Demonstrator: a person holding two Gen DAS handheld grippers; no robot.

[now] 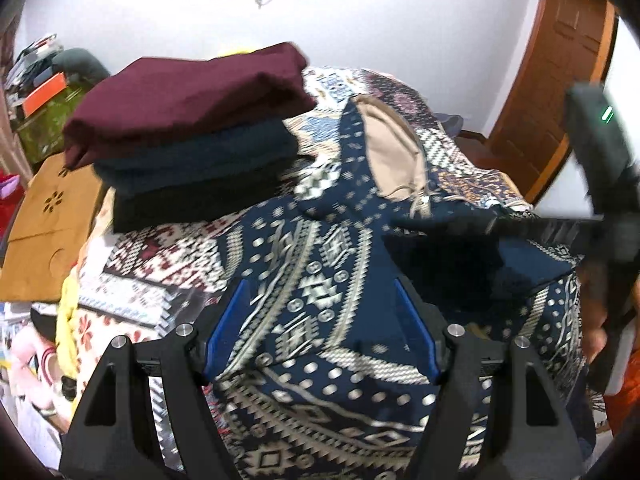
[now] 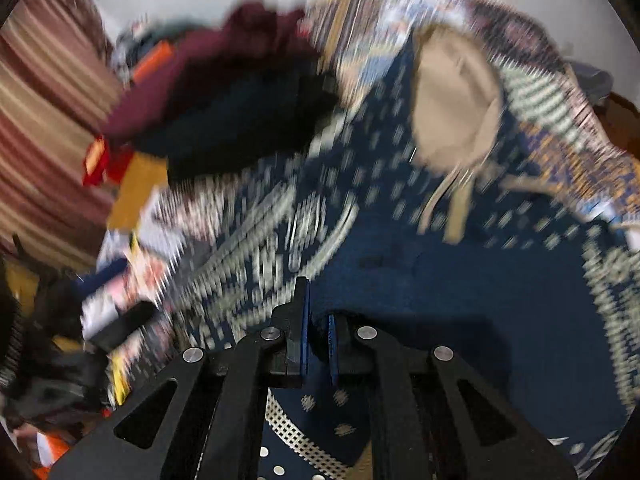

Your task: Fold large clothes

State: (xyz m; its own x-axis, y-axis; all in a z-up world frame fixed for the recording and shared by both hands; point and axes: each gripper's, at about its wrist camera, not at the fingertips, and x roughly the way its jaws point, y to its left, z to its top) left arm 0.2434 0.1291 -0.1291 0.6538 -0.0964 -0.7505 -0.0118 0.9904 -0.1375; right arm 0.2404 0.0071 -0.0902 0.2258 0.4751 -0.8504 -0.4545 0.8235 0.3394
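Note:
A navy hoodie point(image 1: 320, 300) with a cream geometric pattern and a beige-lined hood point(image 1: 392, 152) lies spread on the patterned bedspread point(image 1: 160, 264). My left gripper point(image 1: 320, 328) is open just above the hoodie's body, blue pads on either side of the cloth. My right gripper point(image 2: 318, 320) is shut on a fold of the hoodie point(image 2: 400, 280) near its plain navy part; that view is motion-blurred. The right gripper's body also shows in the left wrist view point(image 1: 600, 168) at the right edge.
A stack of folded clothes point(image 1: 192, 128), maroon on top of dark blue and black, sits on the bed at the back left. An orange-brown cloth point(image 1: 48, 216) and clutter lie to the left. A wooden door point(image 1: 560, 80) stands at the right.

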